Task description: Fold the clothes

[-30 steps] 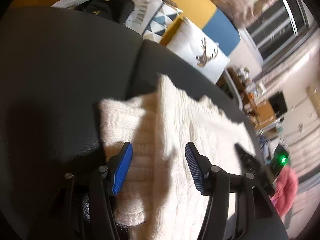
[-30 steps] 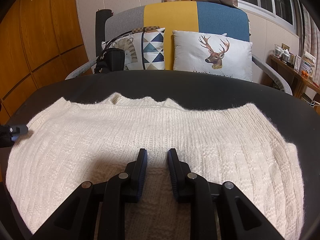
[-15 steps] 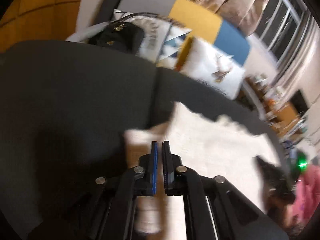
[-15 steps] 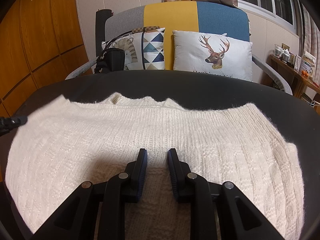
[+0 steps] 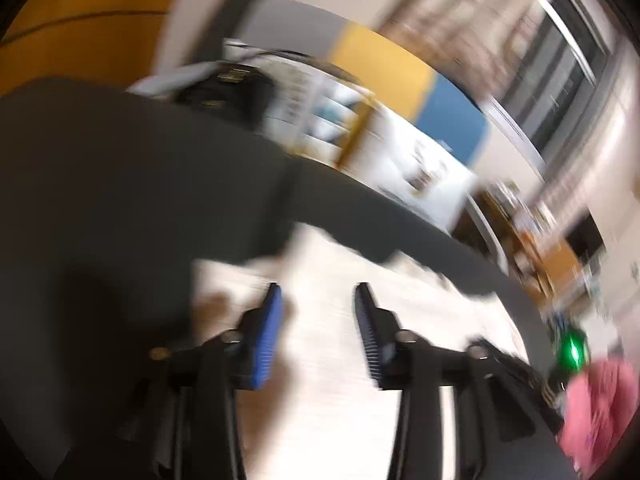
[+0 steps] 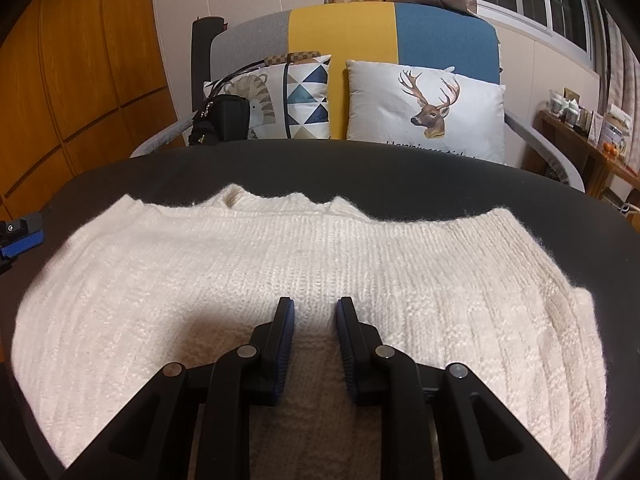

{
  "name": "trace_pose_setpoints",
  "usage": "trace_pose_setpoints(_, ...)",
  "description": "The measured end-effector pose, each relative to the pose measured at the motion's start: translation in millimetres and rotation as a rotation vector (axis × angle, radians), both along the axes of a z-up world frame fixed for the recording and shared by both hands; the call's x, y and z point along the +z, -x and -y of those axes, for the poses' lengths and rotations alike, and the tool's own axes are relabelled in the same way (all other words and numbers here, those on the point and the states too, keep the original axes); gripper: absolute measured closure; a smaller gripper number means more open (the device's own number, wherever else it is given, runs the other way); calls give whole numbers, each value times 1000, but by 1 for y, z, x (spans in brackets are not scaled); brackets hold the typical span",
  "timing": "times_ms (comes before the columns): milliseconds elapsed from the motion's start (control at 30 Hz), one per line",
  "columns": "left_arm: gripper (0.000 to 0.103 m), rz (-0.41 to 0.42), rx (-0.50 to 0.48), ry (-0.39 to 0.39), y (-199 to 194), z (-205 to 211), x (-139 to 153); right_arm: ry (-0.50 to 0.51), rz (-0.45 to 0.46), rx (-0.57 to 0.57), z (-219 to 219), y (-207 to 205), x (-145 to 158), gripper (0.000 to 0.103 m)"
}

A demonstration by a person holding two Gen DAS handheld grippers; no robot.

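A cream knit sweater lies spread flat on the dark round table, neckline toward the sofa. My right gripper rests at its near middle, jaws narrow, with a thick ridge of knit pressed between the blue pads. My left gripper hovers over the sweater at its left end in a blurred view. Its jaws are opening and nothing is between them. One blue fingertip of it shows at the right wrist view's left edge.
Behind the table stands a grey, yellow and blue sofa with a deer cushion, a triangle-pattern cushion and a black bag. A wooden side table with small items is at right. Pink cloth lies beyond the table's edge.
The left gripper went from open to shut at the sweater's left edge, then lifted and opened again. The sweater's left shoulder shifted slightly. The right gripper kept still.
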State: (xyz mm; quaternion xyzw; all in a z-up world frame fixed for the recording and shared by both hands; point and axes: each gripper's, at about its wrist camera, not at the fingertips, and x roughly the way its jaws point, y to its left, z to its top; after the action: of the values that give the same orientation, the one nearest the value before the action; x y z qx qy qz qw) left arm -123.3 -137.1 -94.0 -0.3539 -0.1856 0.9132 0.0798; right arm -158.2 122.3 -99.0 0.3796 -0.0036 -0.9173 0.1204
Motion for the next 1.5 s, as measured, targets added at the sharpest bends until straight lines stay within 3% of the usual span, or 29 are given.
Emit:
trace_pose_setpoints(100,60,0,-172,114,17,-66,4,30,14,-17,-9,-9,8,81)
trace_pose_setpoints(200,60,-10,-280,231,30,-120,1,58,4,-33,-23,-24,16,77)
trace_pose_setpoints(267,60,18,-309,298,42,-141,-11,62,2,-40,-33,-33,18,77)
trace_pose_setpoints(333,60,41,-313,362,45,-147,-24,2,-6,-72,-48,-35,17,77)
trace_pose_setpoints(400,56,-16,-317,417,36,-148,-29,-44,7,-136,-70,-34,12,77)
trace_pose_setpoints(433,54,-38,-326,438,33,-149,-31,-17,24,-165,-83,-33,9,75)
trace_pose_setpoints(533,53,-42,-341,392,38,-142,-32,155,63,-267,-122,-34,-2,82)
trace_pose_setpoints(700,53,-40,-405,304,43,-129,-36,211,69,-284,-131,-45,-5,83)
trace_pose_setpoints(867,53,-62,-477,351,21,-119,-33,274,61,-264,-126,-83,-13,83)
trace_pose_setpoints(967,53,-70,-496,355,3,-107,-30,273,49,-191,-117,-105,-15,82)
trace_pose_setpoints(1067,53,-63,-486,401,-5,-113,-20,356,69,-108,-131,-115,-11,80)
trace_pose_setpoints(1167,53,-84,-522,368,-10,-132,-3,466,76,-80,-156,-125,-3,77)
trace_pose_setpoints(1267,53,-122,-616,301,-14,-170,17,564,73,-74,-189,-142,6,76)
trace_pose_setpoints(1433,53,-128,-808,379,-30,-260,29,680,161,-17,-227,-159,6,76)
trace_pose_setpoints(1500,53,-116,-857,436,-32,-293,22,666,220,-23,-234,-162,-1,86)
